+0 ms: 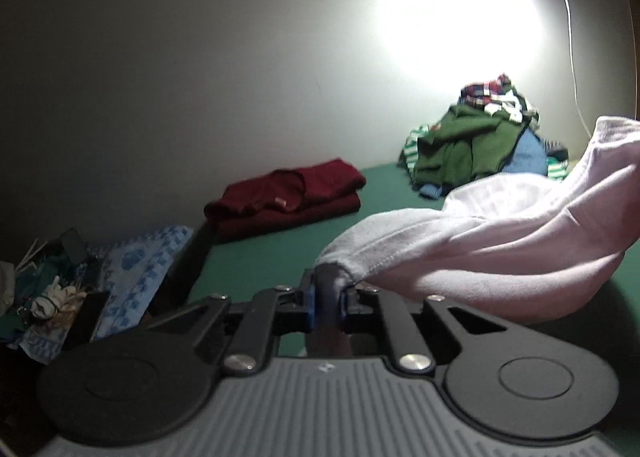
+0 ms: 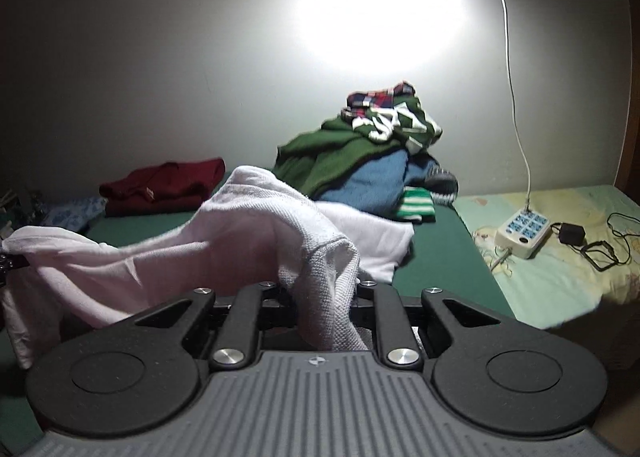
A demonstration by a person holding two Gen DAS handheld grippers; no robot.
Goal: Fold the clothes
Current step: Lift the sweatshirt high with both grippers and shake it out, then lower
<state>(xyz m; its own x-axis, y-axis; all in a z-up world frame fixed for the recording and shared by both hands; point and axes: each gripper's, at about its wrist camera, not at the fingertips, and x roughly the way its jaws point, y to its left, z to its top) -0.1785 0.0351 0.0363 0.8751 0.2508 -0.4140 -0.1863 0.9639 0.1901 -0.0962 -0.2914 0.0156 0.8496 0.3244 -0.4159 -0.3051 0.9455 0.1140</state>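
— So, biggest first: what fills the room?

— A pale wall (image 2: 140, 57) washed by a bright glare, and below it a green sheet (image 2: 440, 257) spread flat. To its right lies a pale yellow sheet (image 2: 560, 265).

— And the clothes?

— A white garment (image 2: 248, 233) hangs slack across the green sheet, strung between the two grippers and lifted at both ends. Behind it, against the wall, stands an unfolded heap of clothes (image 2: 360, 153): green, blue, striped and plaid pieces. Left of the heap, well apart, a dark red garment (image 1: 288, 197) lies folded.

— The grippers?

— The left gripper (image 1: 330, 297) is pinched tight on a bunched edge of the white cloth. The right gripper (image 2: 320, 297) has cloth draped down between its fingers, clamped on it as well.

— Anything smaller?

— A white power strip (image 2: 522, 233) on the yellow sheet, with its cord (image 2: 508, 57) running up the wall, and a black adapter (image 2: 572, 234) just beside it.
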